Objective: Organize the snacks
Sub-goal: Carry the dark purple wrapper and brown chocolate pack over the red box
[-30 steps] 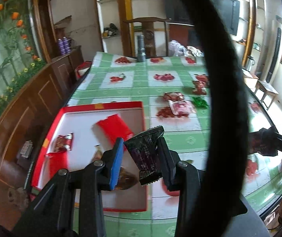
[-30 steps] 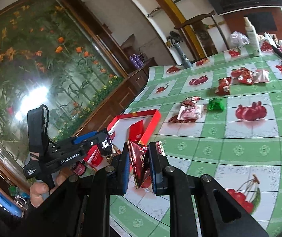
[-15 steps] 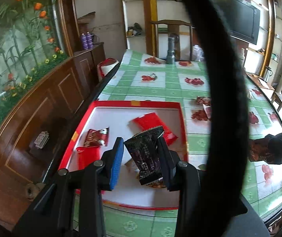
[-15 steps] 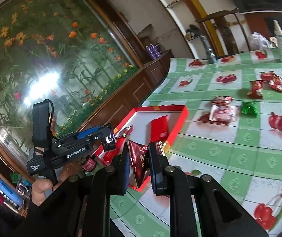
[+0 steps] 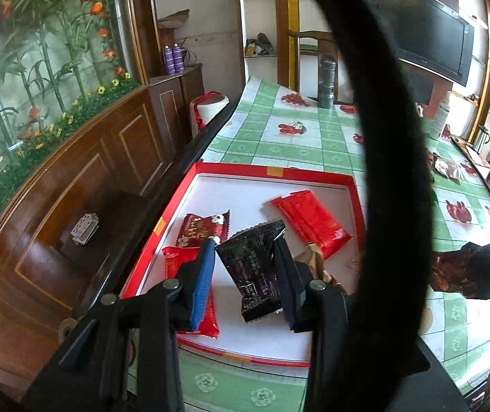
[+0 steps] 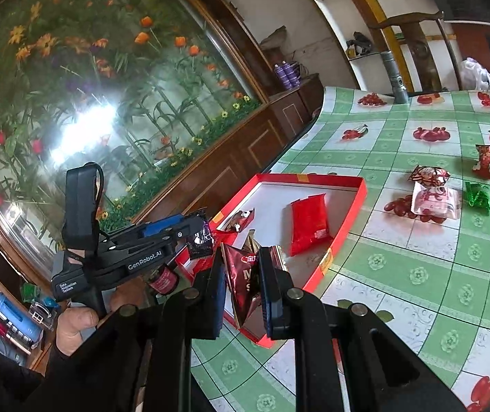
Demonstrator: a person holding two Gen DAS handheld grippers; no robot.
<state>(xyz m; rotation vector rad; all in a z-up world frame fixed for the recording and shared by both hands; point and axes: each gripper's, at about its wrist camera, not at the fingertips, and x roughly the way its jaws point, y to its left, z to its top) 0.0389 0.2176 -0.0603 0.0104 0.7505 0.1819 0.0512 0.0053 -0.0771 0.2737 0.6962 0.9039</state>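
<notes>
My left gripper (image 5: 245, 257) is shut on a black snack packet (image 5: 253, 267) and holds it above the red-rimmed white tray (image 5: 272, 171). The tray holds a bright red packet (image 5: 310, 221), a dark red packet (image 5: 202, 228) and another red packet (image 5: 207, 312). My right gripper (image 6: 241, 274) is shut on a dark red foil snack packet (image 6: 245, 281) over the tray's near corner (image 6: 327, 257). The left gripper also shows in the right wrist view (image 6: 203, 237), with the black packet (image 6: 201, 242) in it.
Loose snacks lie on the green checked tablecloth: a pink-white packet (image 6: 435, 201), a green candy (image 6: 478, 197), red packets (image 6: 485, 161). A metal flask (image 5: 327, 80) stands at the far end. A wooden cabinet (image 5: 73, 189) runs along the table's left edge.
Both grippers have moved left and closer over the tray, each still holding its packet. The tray now fills more of both views.
</notes>
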